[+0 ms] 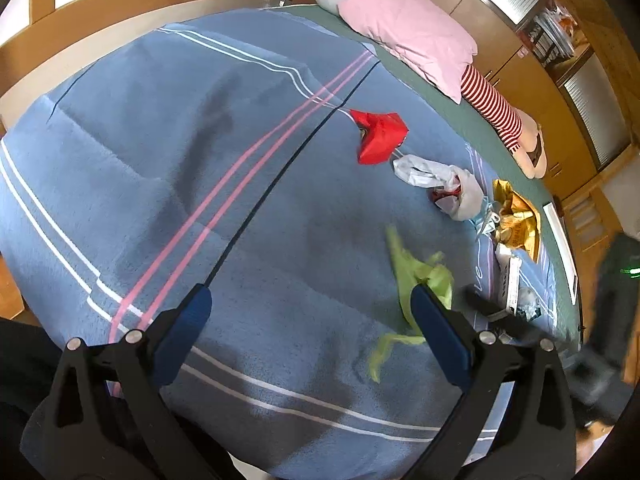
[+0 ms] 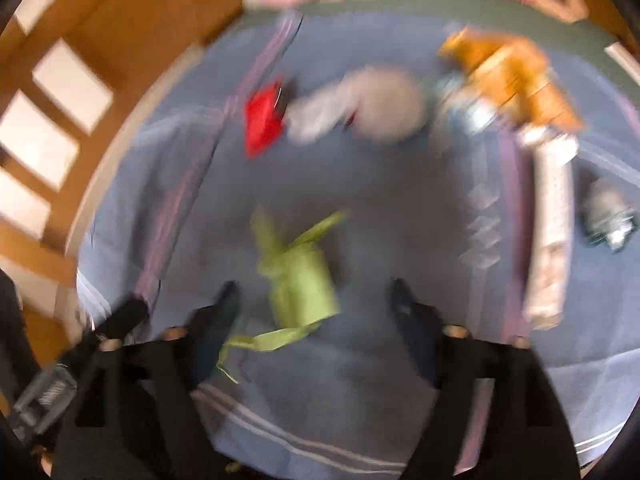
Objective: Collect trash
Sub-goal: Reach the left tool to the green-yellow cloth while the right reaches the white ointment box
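Blue blanket (image 1: 168, 168) covers the bed, and a pink pillow (image 1: 408, 36) lies at its far end. I see the green bag (image 2: 300, 284) flat on the blanket, between my right gripper (image 2: 314, 292) fingers, spread wide. My left gripper (image 1: 308, 304) fingers are spread too, holding nothing.

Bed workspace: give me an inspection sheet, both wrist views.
Surface: blue striped blanket over a green sheet.
Job's things: green wrapper, red wrapper, grey plastic bag, gold snack bag, white printed packet, small crumpled silver piece, all lying loose on the blanket.
Clutter: pink pillow, red-and-white striped plush.
Grippers: left gripper open, empty; right gripper open, green wrapper between its fingers, contact unclear through blur.
Cables: nothing seen.
Surroundings: wooden bed frame, wooden cabinets.
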Action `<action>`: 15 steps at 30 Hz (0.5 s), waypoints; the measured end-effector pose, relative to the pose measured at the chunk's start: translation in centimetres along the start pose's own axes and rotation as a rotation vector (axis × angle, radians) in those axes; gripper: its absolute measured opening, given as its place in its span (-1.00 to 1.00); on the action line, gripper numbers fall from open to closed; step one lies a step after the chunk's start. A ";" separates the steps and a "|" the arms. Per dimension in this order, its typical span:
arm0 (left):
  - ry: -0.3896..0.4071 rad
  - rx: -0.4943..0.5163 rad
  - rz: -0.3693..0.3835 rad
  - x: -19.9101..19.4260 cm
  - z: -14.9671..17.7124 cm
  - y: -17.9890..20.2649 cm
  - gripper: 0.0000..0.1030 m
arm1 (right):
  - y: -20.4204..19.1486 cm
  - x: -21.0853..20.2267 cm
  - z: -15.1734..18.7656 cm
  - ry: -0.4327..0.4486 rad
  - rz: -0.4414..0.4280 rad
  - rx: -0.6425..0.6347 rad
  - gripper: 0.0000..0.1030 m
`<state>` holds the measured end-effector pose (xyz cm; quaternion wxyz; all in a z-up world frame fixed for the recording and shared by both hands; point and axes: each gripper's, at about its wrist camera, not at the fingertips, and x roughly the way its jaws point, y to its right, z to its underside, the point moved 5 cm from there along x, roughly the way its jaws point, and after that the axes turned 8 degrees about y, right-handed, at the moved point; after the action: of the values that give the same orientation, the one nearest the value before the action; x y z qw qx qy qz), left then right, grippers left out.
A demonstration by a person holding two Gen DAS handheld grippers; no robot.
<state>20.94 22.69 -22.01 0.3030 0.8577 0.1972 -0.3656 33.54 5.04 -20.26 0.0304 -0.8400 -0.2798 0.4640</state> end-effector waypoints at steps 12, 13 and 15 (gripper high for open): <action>-0.009 0.040 -0.016 0.3 0.3 0.4 0.93 | 16.7 -0.1 -0.6 0.079 0.456 0.376 0.60; -0.009 0.044 -0.017 0.3 0.3 0.5 0.93 | 16.9 0.3 -0.5 0.070 0.449 0.375 0.60; -0.009 0.049 -0.020 0.4 0.4 0.5 0.93 | 16.7 1.2 0.2 0.059 0.405 0.380 0.37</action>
<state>21.28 22.12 -22.29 0.2791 0.8612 0.1955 -0.3771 41.26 -8.51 -26.45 0.1021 -0.8711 -0.0131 0.4803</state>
